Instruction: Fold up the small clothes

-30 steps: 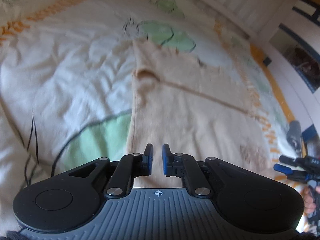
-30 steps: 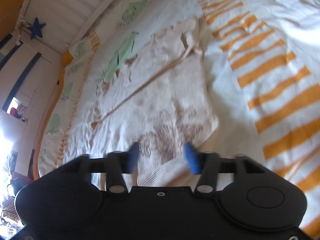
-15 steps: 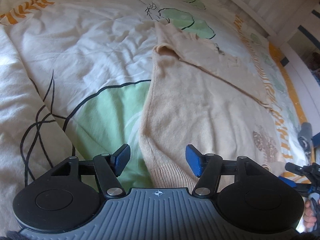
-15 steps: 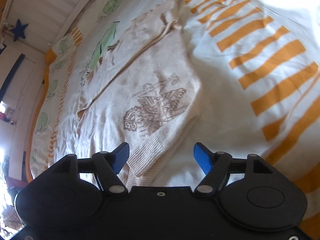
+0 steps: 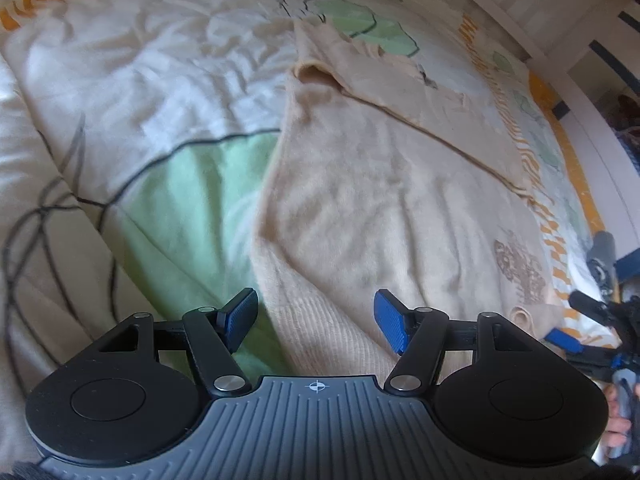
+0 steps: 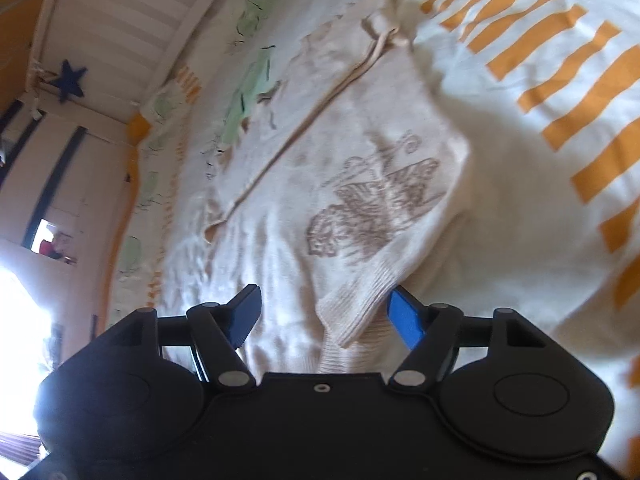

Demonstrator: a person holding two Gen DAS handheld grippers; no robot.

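Note:
A cream knitted sweater (image 5: 380, 200) with a brown print (image 6: 372, 208) lies flat on the bed, one sleeve folded across its upper part. My left gripper (image 5: 316, 314) hangs low over the sweater's left hem corner. Its jaws are opening, the ribbed hem (image 5: 320, 336) lies between them, and the pads do not press it. My right gripper (image 6: 324, 312) is open over the opposite hem corner (image 6: 356, 312), whose ribbed edge sits between the blue pads without being pinched. The right gripper's fingers (image 5: 562, 338) also show at the right edge of the left wrist view.
The sweater rests on a white bedspread (image 5: 180, 184) with green shapes and orange stripes (image 6: 560, 80). A white slatted bed rail (image 6: 132, 20) runs along the far side, with a blue star (image 6: 70, 80) hanging beside it. A hand (image 5: 618, 428) shows at the right edge.
The left jaws went from almost shut to wide apart, and the right jaws spread a little. Both grippers came down closer to the sweater's hem.

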